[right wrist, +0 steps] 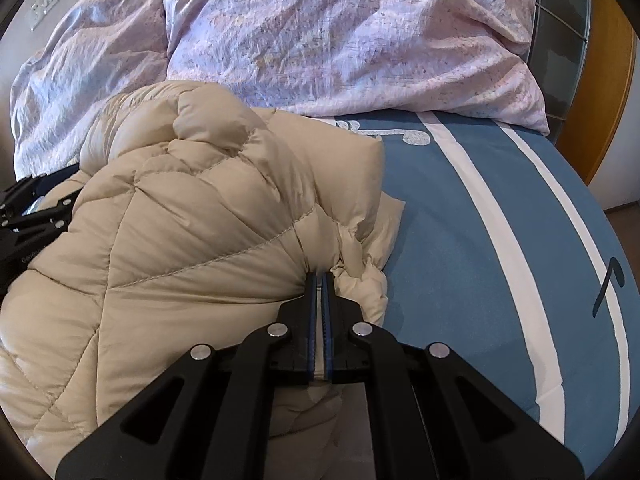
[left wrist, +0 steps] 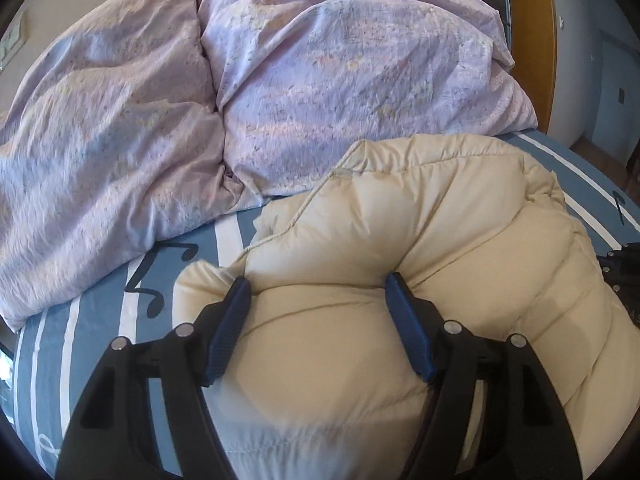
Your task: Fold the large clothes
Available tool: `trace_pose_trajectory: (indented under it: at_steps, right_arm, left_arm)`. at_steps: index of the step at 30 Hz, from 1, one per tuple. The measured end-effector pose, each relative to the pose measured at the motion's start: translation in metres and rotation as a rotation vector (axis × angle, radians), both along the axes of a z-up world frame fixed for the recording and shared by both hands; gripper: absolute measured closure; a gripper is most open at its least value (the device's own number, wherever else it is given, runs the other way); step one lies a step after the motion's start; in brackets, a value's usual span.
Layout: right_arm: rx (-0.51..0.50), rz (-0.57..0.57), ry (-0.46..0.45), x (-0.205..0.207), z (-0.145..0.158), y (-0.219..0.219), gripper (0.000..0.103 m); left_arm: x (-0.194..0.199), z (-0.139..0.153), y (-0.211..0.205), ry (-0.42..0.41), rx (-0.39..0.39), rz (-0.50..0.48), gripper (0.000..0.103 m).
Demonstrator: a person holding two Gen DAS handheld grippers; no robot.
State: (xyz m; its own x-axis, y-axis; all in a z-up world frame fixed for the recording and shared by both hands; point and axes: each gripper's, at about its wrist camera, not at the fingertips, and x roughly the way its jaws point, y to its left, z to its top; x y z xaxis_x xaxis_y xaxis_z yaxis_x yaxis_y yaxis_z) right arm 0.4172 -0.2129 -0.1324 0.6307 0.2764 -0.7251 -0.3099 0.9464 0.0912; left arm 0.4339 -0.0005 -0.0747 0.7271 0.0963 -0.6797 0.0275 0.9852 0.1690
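Note:
A cream quilted puffer jacket [left wrist: 420, 240] lies bunched on the blue striped bed sheet [left wrist: 100, 320]. My left gripper [left wrist: 318, 284] is open wide, its blue pads [left wrist: 228, 328] pressing on either side of a puffy fold of the jacket. In the right wrist view the jacket [right wrist: 180, 240] fills the left half. My right gripper [right wrist: 319, 280] is shut on a thin edge of the jacket at its right side. The left gripper shows at the left edge of the right wrist view [right wrist: 32, 212], partly hidden by the jacket.
A crumpled lilac duvet [left wrist: 280, 80] lies across the far half of the bed, also in the right wrist view [right wrist: 340, 40]. Bare blue sheet [right wrist: 500, 240] lies right of the jacket. A wooden frame [left wrist: 548, 40] stands at the far right.

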Motion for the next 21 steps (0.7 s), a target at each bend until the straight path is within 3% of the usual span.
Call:
trace_pose_trajectory:
  at_steps: [21]
  right_arm:
    - [0.004, -0.019, -0.015, 0.001, -0.002, 0.001, 0.100]
  left_arm:
    - [0.014, -0.013, 0.003, 0.049, -0.002, 0.025, 0.026]
